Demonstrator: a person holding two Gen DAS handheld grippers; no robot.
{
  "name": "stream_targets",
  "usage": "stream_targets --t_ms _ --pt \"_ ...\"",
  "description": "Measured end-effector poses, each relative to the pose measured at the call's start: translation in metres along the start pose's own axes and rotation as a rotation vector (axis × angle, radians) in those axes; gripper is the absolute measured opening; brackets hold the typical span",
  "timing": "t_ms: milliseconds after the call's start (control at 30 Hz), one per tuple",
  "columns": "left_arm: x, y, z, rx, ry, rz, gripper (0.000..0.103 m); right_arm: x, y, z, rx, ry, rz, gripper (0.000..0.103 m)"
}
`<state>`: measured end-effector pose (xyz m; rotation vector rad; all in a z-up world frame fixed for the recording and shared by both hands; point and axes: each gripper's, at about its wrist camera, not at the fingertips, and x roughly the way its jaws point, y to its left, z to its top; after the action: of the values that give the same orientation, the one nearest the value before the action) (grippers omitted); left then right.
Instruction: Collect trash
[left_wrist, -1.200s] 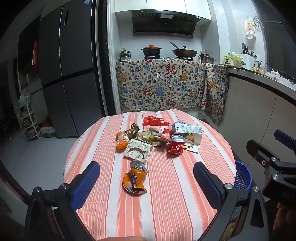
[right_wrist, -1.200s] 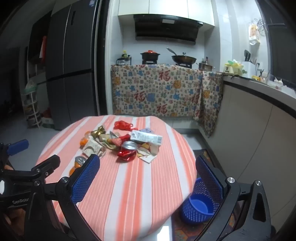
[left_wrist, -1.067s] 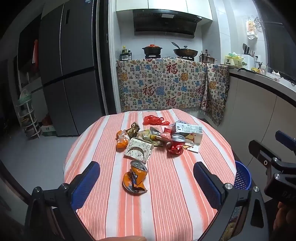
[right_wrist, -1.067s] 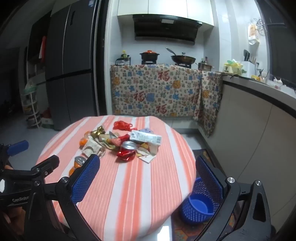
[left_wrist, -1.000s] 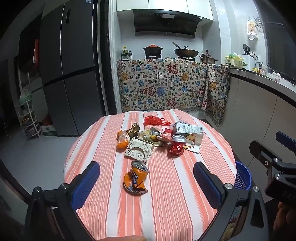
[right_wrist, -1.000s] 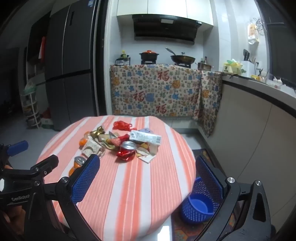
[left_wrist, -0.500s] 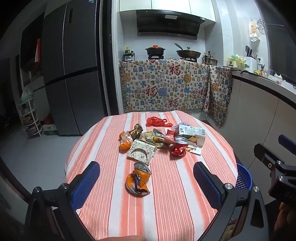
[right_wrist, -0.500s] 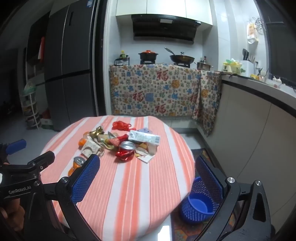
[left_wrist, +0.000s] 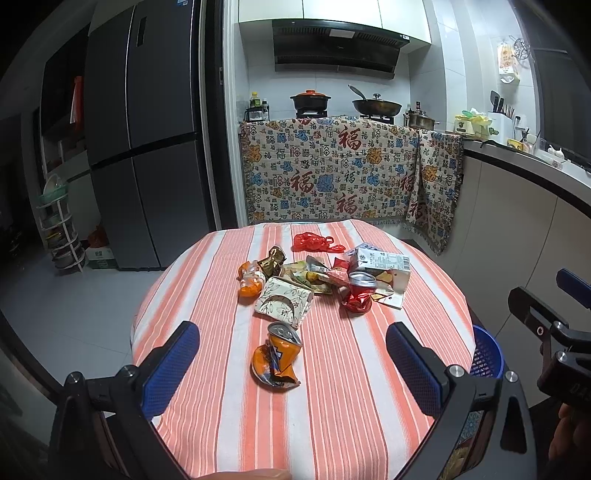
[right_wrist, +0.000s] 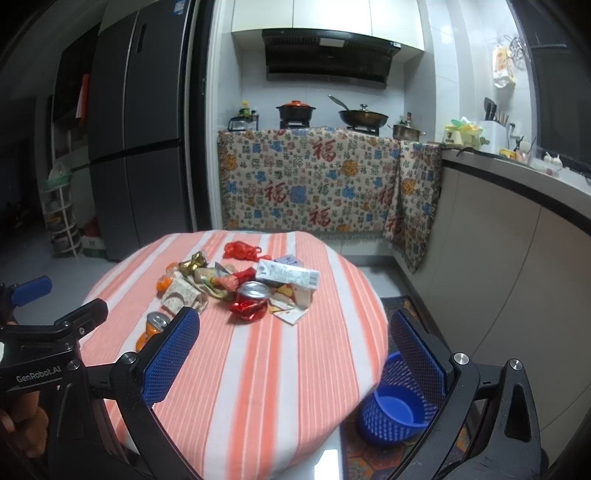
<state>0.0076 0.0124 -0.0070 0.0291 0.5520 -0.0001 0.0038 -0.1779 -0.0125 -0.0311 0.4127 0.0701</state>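
Trash lies on a round table (left_wrist: 332, 406) under an orange-and-white striped cloth. A crushed orange can (left_wrist: 276, 355) is nearest, directly ahead of my open left gripper (left_wrist: 291, 354). Behind it are a flattened floral carton (left_wrist: 283, 301), a crushed red can (left_wrist: 359, 293) (right_wrist: 251, 301), a white milk carton (left_wrist: 380, 263) (right_wrist: 290, 275), wrappers and a red plastic bag (left_wrist: 314, 243). My right gripper (right_wrist: 295, 343) is open over the table's right front edge, holding nothing. A blue mesh bin (right_wrist: 393, 404) (left_wrist: 485, 356) stands on the floor to the table's right.
A dark fridge (left_wrist: 147, 140) stands at the left, with a wire rack (left_wrist: 59, 229) beside it. A patterned cloth (left_wrist: 343, 177) hangs over the stove counter behind the table. A counter (right_wrist: 517, 229) runs along the right wall. A person's hand (right_wrist: 22, 417) holds the left gripper.
Both cameras have pulled back and risen slightly, so the table and trash sit a little lower and farther. Nothing on the table has moved.
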Motion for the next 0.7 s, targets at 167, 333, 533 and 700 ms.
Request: stream_targets --t_ms 167,333,533,700 --pt "0.0000 -0.0007 -0.0008 0.003 0.002 -0.002 0.103 -0.0003 0.0003 -0.0008 0.000 0.001 0.000 0.103" --pt "-0.0007 -0.0043 -0.0016 0.005 0.004 -0.001 0.103 -0.0005 -0.0018 -0.0030 0.002 0.003 -0.002 0.103" --pt "-0.0020 -0.0059 -0.0025 0.008 0.004 -0.003 0.103 -0.0011 -0.0039 -0.0064 0.003 0.005 -0.004 0.103" --pt "-0.0046 -0.0079 -0.0026 0.010 0.002 -0.007 0.103 -0.0020 -0.0044 -0.0074 0.004 0.001 -0.007 0.103"
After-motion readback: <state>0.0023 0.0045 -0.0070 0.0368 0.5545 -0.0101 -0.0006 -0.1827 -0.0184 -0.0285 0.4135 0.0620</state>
